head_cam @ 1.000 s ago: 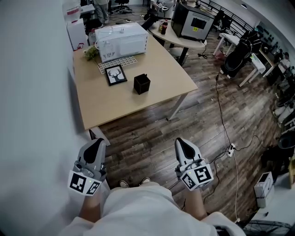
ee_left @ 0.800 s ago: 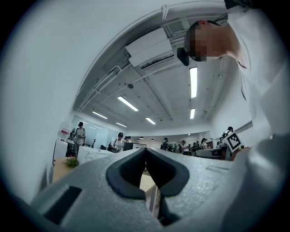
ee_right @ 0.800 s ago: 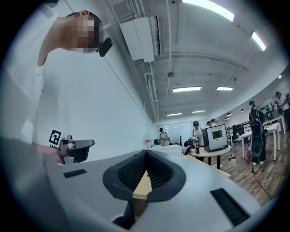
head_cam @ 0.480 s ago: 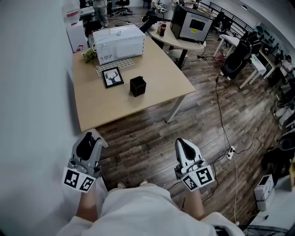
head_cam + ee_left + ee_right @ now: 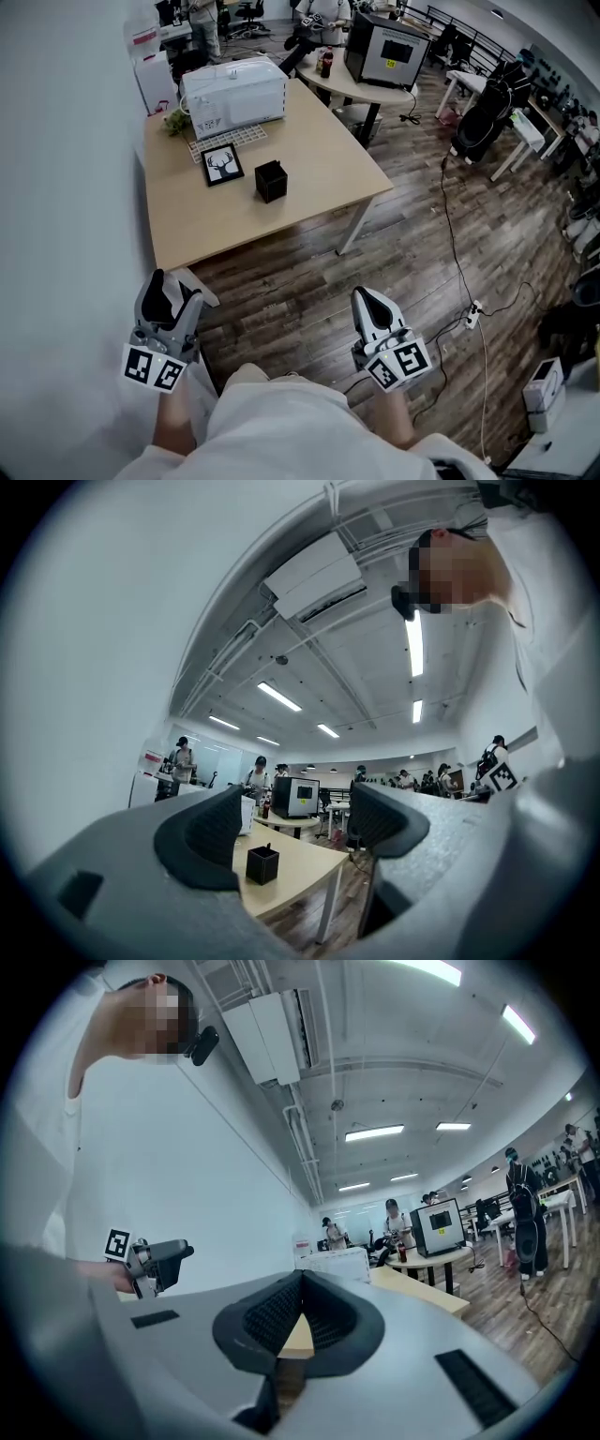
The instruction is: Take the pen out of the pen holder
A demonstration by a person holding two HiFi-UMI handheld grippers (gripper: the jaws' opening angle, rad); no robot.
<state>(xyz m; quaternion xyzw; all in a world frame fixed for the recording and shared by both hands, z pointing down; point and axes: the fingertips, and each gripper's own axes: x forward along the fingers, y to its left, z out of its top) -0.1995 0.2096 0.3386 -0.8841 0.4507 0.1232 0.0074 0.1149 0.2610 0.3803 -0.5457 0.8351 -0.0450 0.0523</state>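
left gripper (image 5: pixel 176 287): jaws just opening, empty | right gripper (image 5: pixel 366 298): pressed together | pen holder (image 5: pixel 270 181): on table (image 5: pixel 323 173) | pen (image 5: pixel 266 847): upright, tip up

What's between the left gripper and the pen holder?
In the head view, only wooden floor and the bare near part of the table separate the left gripper, whose empty jaws have just been opening, from the pen holder.

Matt pale wood tabletop (image 5: pixel 319 173), dark wood-plank floor (image 5: pixel 300 281) with slight sheen, matt black pen holder (image 5: pixel 270 181), smooth white plastic appliance (image 5: pixel 234 92), smooth black picture frame (image 5: pixel 222 165), white cloth shirt (image 5: pixel 281 422).
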